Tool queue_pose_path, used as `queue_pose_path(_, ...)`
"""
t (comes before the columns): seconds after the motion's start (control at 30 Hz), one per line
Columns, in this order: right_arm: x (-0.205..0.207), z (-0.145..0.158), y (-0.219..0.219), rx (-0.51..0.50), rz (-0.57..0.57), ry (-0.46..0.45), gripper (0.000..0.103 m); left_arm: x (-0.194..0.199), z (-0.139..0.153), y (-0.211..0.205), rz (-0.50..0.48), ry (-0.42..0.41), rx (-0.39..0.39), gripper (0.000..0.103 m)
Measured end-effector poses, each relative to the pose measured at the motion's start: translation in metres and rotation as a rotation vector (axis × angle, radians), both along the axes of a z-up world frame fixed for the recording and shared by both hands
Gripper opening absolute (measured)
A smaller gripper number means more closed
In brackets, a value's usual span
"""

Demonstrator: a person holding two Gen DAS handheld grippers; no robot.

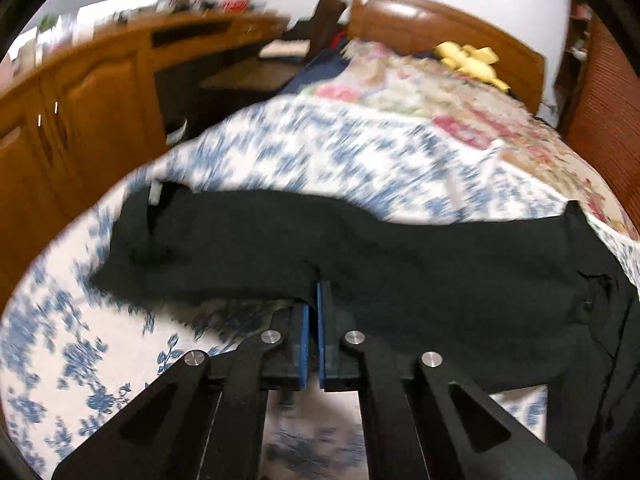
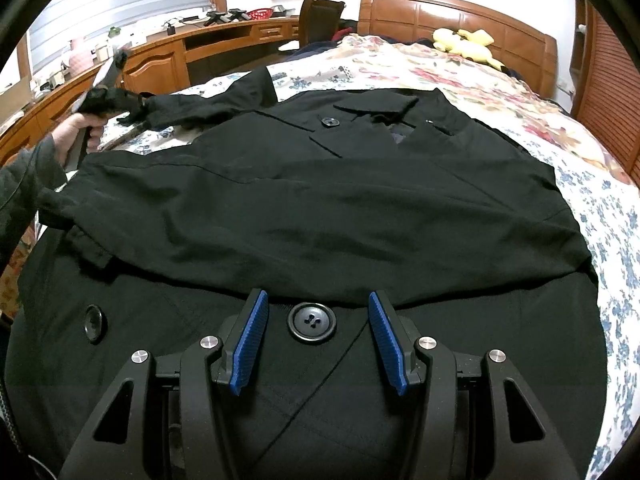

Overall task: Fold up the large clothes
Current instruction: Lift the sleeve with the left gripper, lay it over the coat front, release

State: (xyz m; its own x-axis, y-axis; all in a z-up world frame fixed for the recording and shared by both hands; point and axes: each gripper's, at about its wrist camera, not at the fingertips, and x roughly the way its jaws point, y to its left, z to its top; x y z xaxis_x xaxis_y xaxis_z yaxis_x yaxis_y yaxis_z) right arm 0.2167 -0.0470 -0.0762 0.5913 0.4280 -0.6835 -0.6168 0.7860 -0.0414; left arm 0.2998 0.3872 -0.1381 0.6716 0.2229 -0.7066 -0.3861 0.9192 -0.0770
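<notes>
A large black coat [image 2: 320,200] lies spread on the bed, collar towards the headboard, with big black buttons [image 2: 312,322] down its front. My right gripper [image 2: 318,304] is open, its blue pads either side of a button, just above the coat's lower front. My left gripper [image 1: 314,292] is shut on the black sleeve [image 1: 360,256] and holds it lifted over the bed's left side. In the right wrist view the left gripper [image 2: 138,106] shows at the far left, gripping the sleeve end.
The bed has a blue-floral cover [image 1: 320,144] and a flowered quilt [image 2: 440,68] near the wooden headboard [image 2: 460,12]. A yellow plush toy [image 2: 464,46] lies by the pillows. A wooden desk and cabinets [image 2: 160,60] run along the left.
</notes>
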Motion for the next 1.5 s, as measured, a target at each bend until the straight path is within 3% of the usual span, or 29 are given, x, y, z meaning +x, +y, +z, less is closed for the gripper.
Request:
queue_pose_path(0.33,-0.016,0.029,-0.038,0.068,-0.051,-0.068,0.054,-0.003,0.105,-0.117,-0.184,-0.135,0.133,0.003)
queue_pose_path(0.6,-0.032,0.046,-0.079,0.098,-0.104,-0.127,0.054,-0.013,0.146,-0.215,-0.349,-0.195,0.196,0.003)
queue_pose_path(0.93,-0.053,0.058,-0.109,0.137,-0.154,-0.164,0.054,-0.038,0.164,-0.322,-0.548,-0.214,0.251,0.003)
queue_pose_path(1.23,-0.058,0.061,-0.121,0.160,-0.203,-0.163,0.054,-0.054,0.135,-0.365,-0.576,-0.167,0.224,0.004)
queue_pose_path(1.33,-0.057,0.061,-0.124,0.159,-0.210,-0.159,0.054,-0.064,0.122,-0.369,-0.593,-0.154,0.198,0.015)
queue_pose_path(1.4,-0.057,0.062,-0.126,0.161,-0.214,-0.156,0.054,-0.070,0.114,-0.369,-0.607,-0.154,0.159,0.043)
queue_pose_path(1.5,-0.053,0.062,-0.127,0.164,-0.218,-0.148,0.054,-0.082,0.097,-0.370,-0.627,-0.132,0.130,0.056)
